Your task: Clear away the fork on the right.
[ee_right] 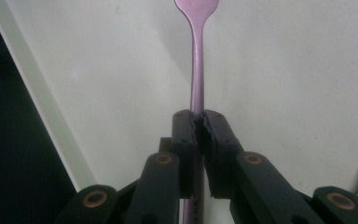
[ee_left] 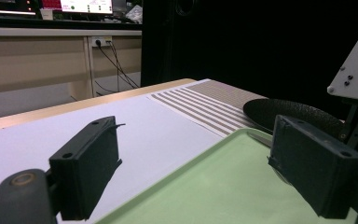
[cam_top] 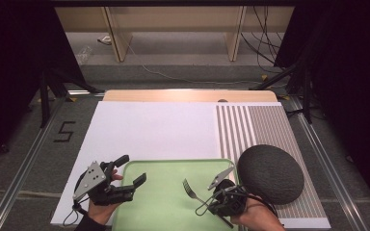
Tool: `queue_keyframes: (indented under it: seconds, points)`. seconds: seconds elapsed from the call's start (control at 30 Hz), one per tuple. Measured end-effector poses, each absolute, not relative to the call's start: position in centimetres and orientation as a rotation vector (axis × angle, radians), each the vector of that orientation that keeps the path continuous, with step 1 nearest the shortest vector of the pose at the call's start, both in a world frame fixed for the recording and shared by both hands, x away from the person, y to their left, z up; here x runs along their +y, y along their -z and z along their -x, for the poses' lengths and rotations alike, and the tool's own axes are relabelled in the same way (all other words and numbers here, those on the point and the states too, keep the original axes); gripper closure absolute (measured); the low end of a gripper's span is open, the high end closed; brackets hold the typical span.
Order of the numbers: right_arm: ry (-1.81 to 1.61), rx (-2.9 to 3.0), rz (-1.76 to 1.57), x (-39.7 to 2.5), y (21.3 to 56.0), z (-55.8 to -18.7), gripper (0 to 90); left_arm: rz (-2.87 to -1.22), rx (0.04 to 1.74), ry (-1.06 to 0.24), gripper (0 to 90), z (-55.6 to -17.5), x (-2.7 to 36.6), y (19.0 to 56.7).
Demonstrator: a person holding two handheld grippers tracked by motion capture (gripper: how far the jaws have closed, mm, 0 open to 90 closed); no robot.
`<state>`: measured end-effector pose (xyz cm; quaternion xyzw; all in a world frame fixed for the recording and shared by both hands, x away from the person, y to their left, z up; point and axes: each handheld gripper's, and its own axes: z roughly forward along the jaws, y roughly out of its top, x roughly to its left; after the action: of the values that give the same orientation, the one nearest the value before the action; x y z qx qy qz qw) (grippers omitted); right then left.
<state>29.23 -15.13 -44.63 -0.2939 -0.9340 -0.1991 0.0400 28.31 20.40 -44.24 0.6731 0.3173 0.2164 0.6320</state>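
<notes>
- The step in hand looks like carrying a fork [ee_right: 197, 60] over the green tray [cam_top: 166, 202]; the right gripper [ee_right: 201, 116] has its jaws closed tight on the handle.
- In the high view the fork [cam_top: 191, 190] is over the middle of the tray, tines pointing away and to the left. I cannot tell whether it touches the tray or is lifted a little.
- The left gripper [cam_top: 125, 171] is wide open and holds nothing; it is at the left edge of the tray, jaws pointing to the right.
- The right hand [cam_top: 253, 216] comes from the bottom edge, near the dark round mat [cam_top: 270, 173].
- Next move, I think: lower the fork flat on the tray or take it to the mat, then open the jaws.
- The worktop [cam_top: 149, 130] behind is bare white.
</notes>
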Motion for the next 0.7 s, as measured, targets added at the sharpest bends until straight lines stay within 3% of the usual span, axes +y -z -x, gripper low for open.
queue_keyframes:
  seconds: [0.7]
  points:
    - [0.453,-2.903,0.869,-14.0,45.7,-29.3,83.7,-1.538,0.726,-0.498,14.9,-28.3,20.4,44.2]
